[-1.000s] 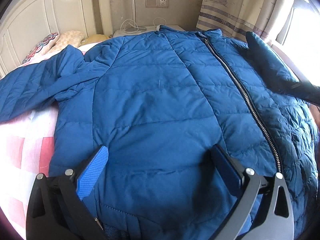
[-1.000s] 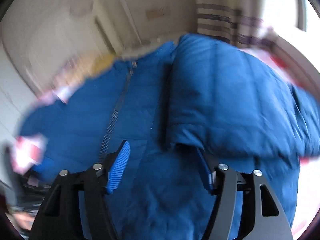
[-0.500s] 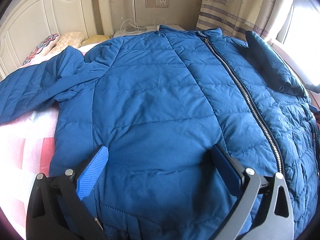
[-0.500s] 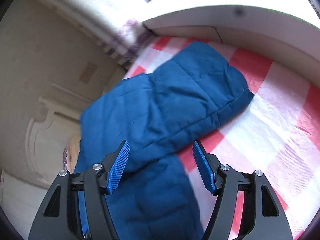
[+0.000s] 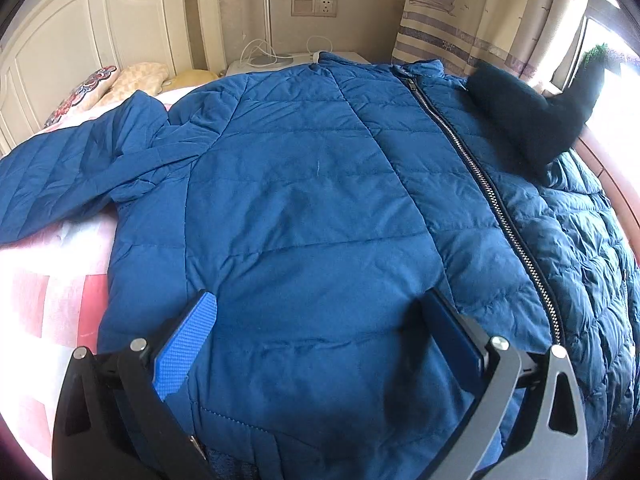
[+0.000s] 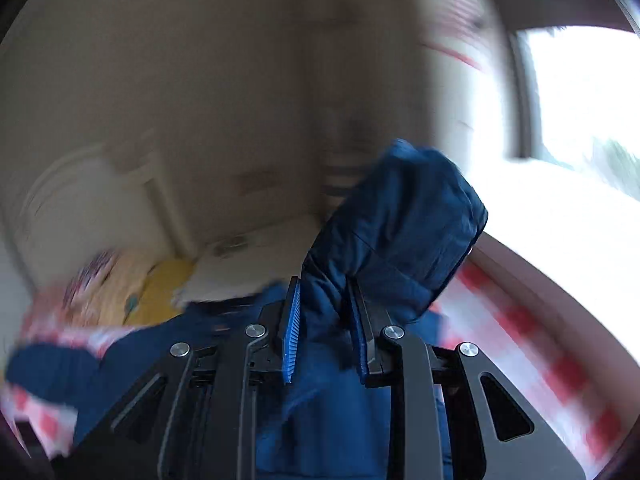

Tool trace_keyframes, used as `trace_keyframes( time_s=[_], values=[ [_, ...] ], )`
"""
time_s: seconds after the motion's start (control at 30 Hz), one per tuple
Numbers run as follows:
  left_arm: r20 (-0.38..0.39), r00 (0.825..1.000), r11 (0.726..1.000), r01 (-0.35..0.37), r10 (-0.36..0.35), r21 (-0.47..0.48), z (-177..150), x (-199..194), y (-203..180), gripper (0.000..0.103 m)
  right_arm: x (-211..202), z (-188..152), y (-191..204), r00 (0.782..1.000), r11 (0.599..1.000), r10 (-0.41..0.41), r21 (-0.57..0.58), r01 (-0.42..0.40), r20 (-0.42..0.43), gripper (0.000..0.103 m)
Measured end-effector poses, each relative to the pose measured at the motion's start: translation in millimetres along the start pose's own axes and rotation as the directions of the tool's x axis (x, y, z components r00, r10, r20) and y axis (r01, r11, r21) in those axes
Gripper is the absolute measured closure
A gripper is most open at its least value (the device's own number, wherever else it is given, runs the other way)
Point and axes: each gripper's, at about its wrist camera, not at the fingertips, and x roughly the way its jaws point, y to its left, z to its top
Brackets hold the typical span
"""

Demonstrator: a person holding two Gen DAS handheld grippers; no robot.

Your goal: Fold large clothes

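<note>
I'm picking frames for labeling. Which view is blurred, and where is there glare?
Right wrist view: heavy motion blur, only the right gripper and pinched sleeve readable, window blown out. Left wrist view: sharp jacket, glare at right edge.

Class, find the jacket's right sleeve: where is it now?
The right claw grips the sleeve and holds it in the air. In the left wrist view it shows dark at upper right, above the jacket, right of the zipper.
</note>
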Motion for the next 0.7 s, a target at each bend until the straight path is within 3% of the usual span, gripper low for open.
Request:
trace_keyframes(
  time_s=[0.1,0.2,0.23,0.3,0.33,0.43,0.57,0.7],
  values=[
    [0.001,1.0,1.0,0.005,-0.005,-0.004,0,-1,1,0.002,3,-6,84,0.989,0.968,0.141,-0.202,-0.147,-0.041,0.079],
    [0.003,1.0,1.0,0.01,-0.01,-0.008,0,-1,1,0.002,14,-28,154,0.959,0.898,0.247,-0.338,-0.282,-0.143,0.078],
    [0.004,1.0,1.0,0.011,-0.011,-0.009,-1,-1,1,0.002,26,-34,172,0.938,0.865,0.281,-0.368,-0.34,-0.204,0.077],
    [0.006,1.0,1.0,0.017,-0.017,-0.013,-1,-1,3,0.002,21,-50,197,0.891,0.821,0.329,-0.371,-0.434,-0.312,0.051],
    [0.007,1.0,1.0,0.019,-0.019,-0.015,-1,-1,3,0.002,23,-57,205,0.867,0.802,0.35,-0.363,-0.473,-0.355,0.027],
    [0.011,0.999,0.999,0.033,-0.033,-0.025,-2,-2,5,0.002,-3,-65,199,0.856,0.795,0.389,-0.345,-0.499,-0.341,0.023],
    [0.012,0.999,0.999,0.035,-0.035,-0.027,-2,-2,5,0.002,-22,-63,152,0.879,0.844,0.373,-0.284,-0.454,-0.298,0.023],
    [0.011,0.999,0.999,0.035,-0.034,-0.027,-1,-2,5,0.002,-4,-66,75,0.935,0.944,0.2,-0.199,-0.264,-0.291,0.023]
  ],
)
